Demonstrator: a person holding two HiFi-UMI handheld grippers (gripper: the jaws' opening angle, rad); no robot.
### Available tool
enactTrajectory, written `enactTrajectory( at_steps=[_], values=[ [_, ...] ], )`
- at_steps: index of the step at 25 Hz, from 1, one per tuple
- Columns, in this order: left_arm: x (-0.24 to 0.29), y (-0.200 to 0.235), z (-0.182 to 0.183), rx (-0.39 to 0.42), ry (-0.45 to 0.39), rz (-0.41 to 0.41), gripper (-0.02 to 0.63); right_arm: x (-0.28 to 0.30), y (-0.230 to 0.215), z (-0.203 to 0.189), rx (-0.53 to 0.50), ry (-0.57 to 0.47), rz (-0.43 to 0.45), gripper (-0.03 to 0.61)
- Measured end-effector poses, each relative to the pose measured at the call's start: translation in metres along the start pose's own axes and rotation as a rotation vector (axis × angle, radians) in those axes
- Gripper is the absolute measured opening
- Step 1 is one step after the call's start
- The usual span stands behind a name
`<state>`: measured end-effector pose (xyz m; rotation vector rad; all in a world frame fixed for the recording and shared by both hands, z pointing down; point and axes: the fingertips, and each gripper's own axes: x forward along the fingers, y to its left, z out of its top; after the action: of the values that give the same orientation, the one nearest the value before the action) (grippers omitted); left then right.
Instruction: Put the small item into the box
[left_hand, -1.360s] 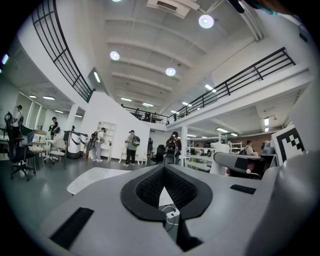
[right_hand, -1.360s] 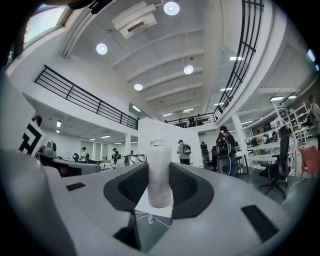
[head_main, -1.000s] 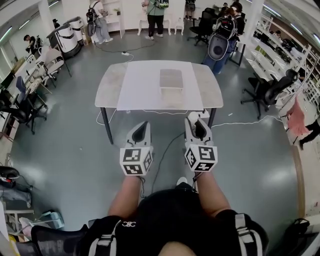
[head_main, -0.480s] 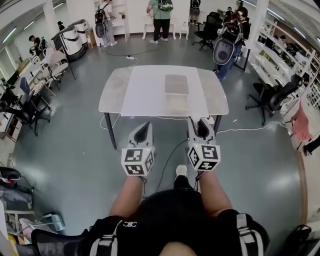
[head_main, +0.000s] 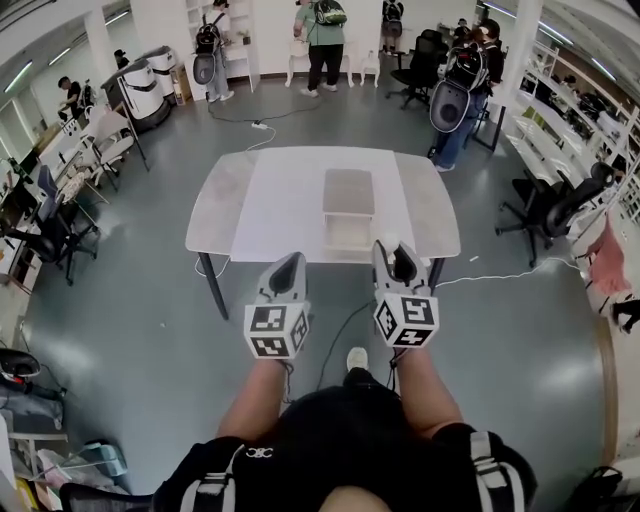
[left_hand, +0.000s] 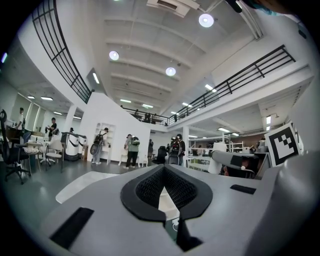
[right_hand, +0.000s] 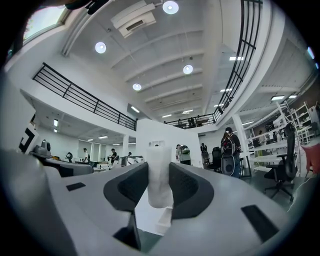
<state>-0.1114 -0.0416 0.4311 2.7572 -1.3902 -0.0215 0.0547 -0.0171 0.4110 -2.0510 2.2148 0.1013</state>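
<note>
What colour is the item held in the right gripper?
White; the small item shows best in the right gripper view.

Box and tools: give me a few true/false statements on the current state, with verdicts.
1. The right tool is shut on a white item. True.
2. The left tool holds a second item. False: its jaws are together with nothing between them.
3. The box sits on the table, ahead of both tools. True.
4. The white item lies inside the box. False: it is gripped in the right tool, which in the head view is at the table's near edge, short of the box.
</note>
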Motion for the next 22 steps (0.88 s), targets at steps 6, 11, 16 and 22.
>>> enactTrajectory(
  at_steps=[6,11,16,22],
  values=[
    [0.06,0.002,-0.009,0.002,0.037,-0.002,0.012,0.05,-0.033,-0.017,0.029,0.026,0.008,0.124],
    [0.113,0.006,-0.009,-0.001,0.054,0.011,0.012,0.093,-0.06,-0.026,0.038,0.046,0.026,0.124],
    [0.173,0.008,-0.001,0.004,0.059,0.02,0.012,0.137,-0.091,-0.03,0.044,0.064,0.05,0.124],
    [0.244,0.01,0.007,0.007,0.057,0.027,0.012,0.191,-0.125,-0.036,0.035,0.081,0.09,0.124]
  ],
)
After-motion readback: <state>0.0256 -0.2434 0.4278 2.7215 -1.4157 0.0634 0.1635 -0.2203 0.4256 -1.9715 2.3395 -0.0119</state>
